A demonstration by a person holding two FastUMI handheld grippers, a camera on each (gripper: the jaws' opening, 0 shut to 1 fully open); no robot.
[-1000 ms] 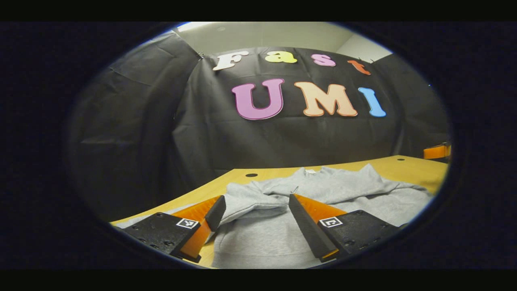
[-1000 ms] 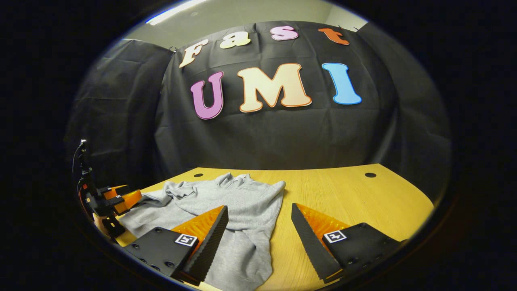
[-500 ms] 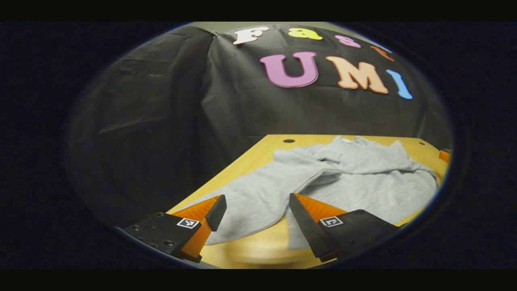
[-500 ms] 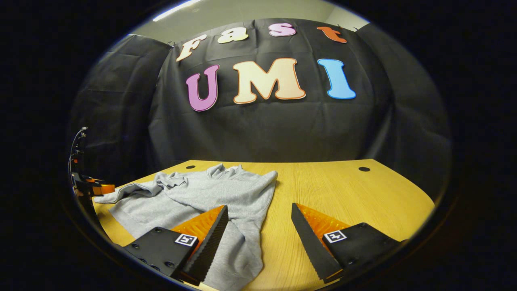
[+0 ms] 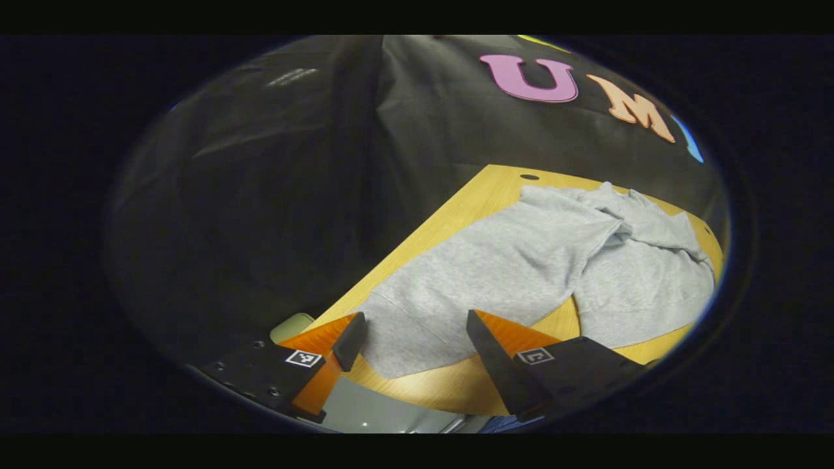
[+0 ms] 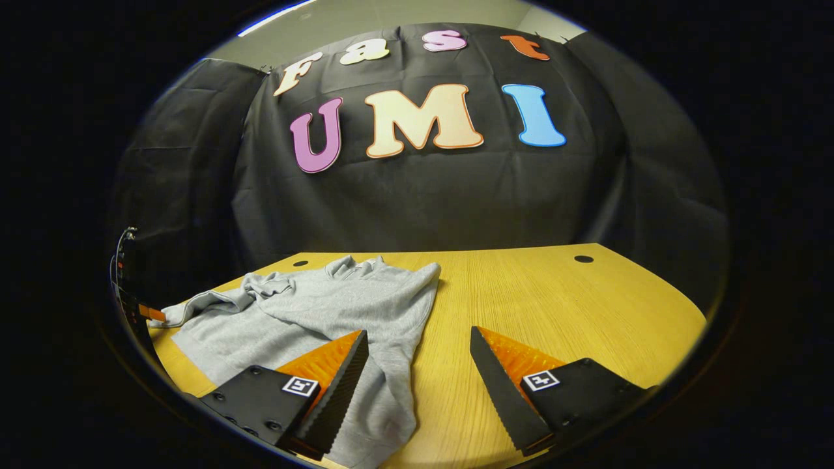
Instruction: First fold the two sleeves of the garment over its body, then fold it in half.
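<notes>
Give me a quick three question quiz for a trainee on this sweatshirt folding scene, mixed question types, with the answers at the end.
1. True or false: the left gripper is shut on the grey fleece sweatshirt.
2. Multiple choice: on what does the sweatshirt lie? A) a light wooden table B) a white tray C) a blue basket
3. Fill in: in the right gripper view, the right gripper is ____, with one finger over the sweatshirt's sleeve and the other over bare wood.

Key
1. False: its fingers stand apart, with cloth between them but not pinched.
2. A
3. open
</notes>
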